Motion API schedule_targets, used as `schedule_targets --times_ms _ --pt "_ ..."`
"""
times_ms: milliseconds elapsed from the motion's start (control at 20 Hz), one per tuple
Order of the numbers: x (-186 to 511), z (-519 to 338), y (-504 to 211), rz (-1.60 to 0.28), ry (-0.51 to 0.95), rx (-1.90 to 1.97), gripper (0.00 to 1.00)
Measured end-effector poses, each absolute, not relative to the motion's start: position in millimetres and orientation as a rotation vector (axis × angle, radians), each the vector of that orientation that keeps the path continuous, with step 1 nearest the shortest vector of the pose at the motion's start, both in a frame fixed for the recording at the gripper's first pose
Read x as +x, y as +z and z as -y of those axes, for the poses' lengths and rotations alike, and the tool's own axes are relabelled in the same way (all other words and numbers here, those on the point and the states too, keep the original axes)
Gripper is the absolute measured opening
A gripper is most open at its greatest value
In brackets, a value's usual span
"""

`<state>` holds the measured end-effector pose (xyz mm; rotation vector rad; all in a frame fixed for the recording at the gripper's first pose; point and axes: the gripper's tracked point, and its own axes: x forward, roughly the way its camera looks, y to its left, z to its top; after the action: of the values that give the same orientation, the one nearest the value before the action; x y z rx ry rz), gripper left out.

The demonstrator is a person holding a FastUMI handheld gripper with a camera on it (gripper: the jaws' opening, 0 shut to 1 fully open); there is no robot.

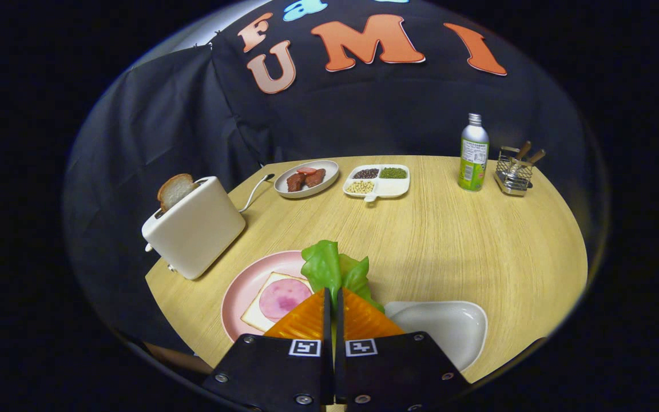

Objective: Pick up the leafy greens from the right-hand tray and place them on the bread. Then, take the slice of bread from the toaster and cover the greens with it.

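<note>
**Supervisor:** Status of the gripper and the load?

**Operator:** I have the gripper (334,297) closed to a narrow slit on the leafy greens (335,270); both fingers press on the stem end and the leaves stand up just ahead of the tips. The greens are lifted, hanging between the white tray (449,326) on the right and the pink plate (243,286) on the left.

**Supervisor:** Handling properties?

**Operator:** I judge them very light, soft and floppy, with a waxy surface that could slip. A hold low on the bunched stem, as now, seems soundest; the leaf edges would fold or tear.

**Supervisor:** Target?

**Operator:** The bread (261,312) lies on the pink plate with a round slice of ham (281,297) on top, partly behind the left finger, so I cannot say how much of it is clear.

**Supervisor:** And the second slice?

**Operator:** The bread slice (175,190) stands in the toaster (195,229) at the table's (449,240) left edge. I expect it stiff but crumbly; grip its exposed top crust lightly.
</note>
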<state>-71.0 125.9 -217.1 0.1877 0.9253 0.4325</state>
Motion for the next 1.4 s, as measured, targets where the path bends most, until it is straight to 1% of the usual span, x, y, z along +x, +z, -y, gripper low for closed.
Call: schedule_targets --times_ms 350,700,750,800,850,900,1000,1050,1150,1300,1350,1400 --pt "-68.1 -168.2 -233.6 -0.946 0.496 0.143 0.02" --pt "-72.3 -196.5 -259.4 -1.002 0.514 0.095 0.03" --pt "-74.1 -197.8 -261.4 -1.01 0.516 0.086 0.04" --pt "-75.7 -200.3 -261.0 -1.01 0.522 0.08 0.07" --pt "-75.3 -198.5 -262.1 -1.007 0.515 0.059 0.13" --pt "-74.1 -196.2 -262.7 -1.004 0.506 0.031 0.14" --pt "-76.5 -197.1 -262.7 -1.007 0.497 0.002 0.22" --pt "-78.0 -197.2 -261.4 -1.011 0.489 -0.003 0.3" --pt "-75.0 -195.7 -256.2 -1.009 0.467 0.009 0.39" --pt "-66.8 -200.3 -238.1 -0.999 0.447 0.052 0.45" --pt "-62.5 -202.0 -229.9 -0.989 0.439 0.064 0.51" --pt "-58.2 -206.3 -220.9 -0.983 0.439 0.083 0.54"
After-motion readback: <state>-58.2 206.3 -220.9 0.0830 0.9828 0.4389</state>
